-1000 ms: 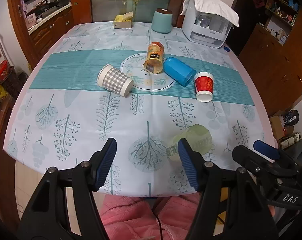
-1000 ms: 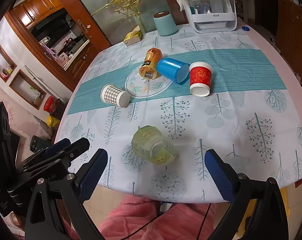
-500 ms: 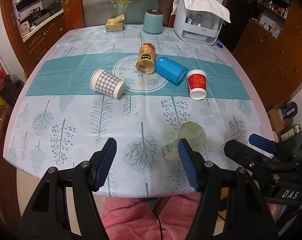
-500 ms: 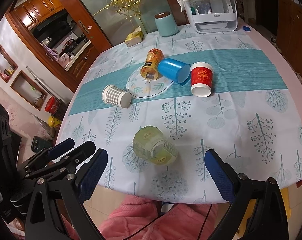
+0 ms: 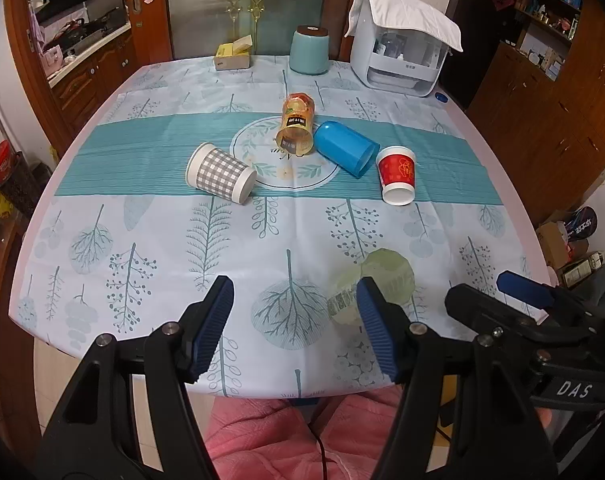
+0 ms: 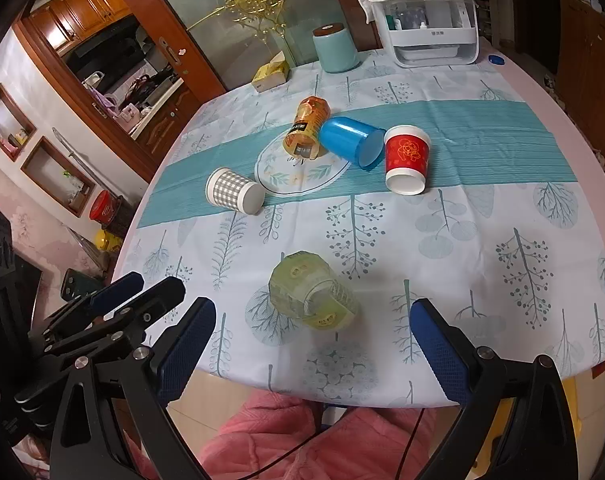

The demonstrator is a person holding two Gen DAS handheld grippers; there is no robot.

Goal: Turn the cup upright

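Note:
Several cups lie on their sides on the table. A pale green glass cup (image 6: pixel 310 296) lies nearest, also in the left wrist view (image 5: pixel 386 280), partly behind a left finger. Further back lie a grey checked cup (image 5: pixel 220 178) (image 6: pixel 234 196), an orange cup (image 5: pixel 296 126) (image 6: pixel 306 128), a blue cup (image 5: pixel 344 148) (image 6: pixel 352 142) and a red paper cup (image 5: pixel 396 174) (image 6: pixel 406 160). My left gripper (image 5: pixel 294 308) is open and empty above the near table edge. My right gripper (image 6: pixel 312 328) is open wide, empty, just short of the green cup.
The table carries a pale tree-print cloth with a teal band (image 5: pixel 142 152). At the far edge stand a teal canister (image 5: pixel 310 54), a yellow tissue box (image 5: pixel 232 58) and a white covered appliance (image 5: pixel 402 56). Wooden cabinets stand on both sides. A pink-clad lap is below.
Both views have shifted a little: the left gripper tilted up and the table looks slightly further off. The cups have not moved. Both grippers stay open.

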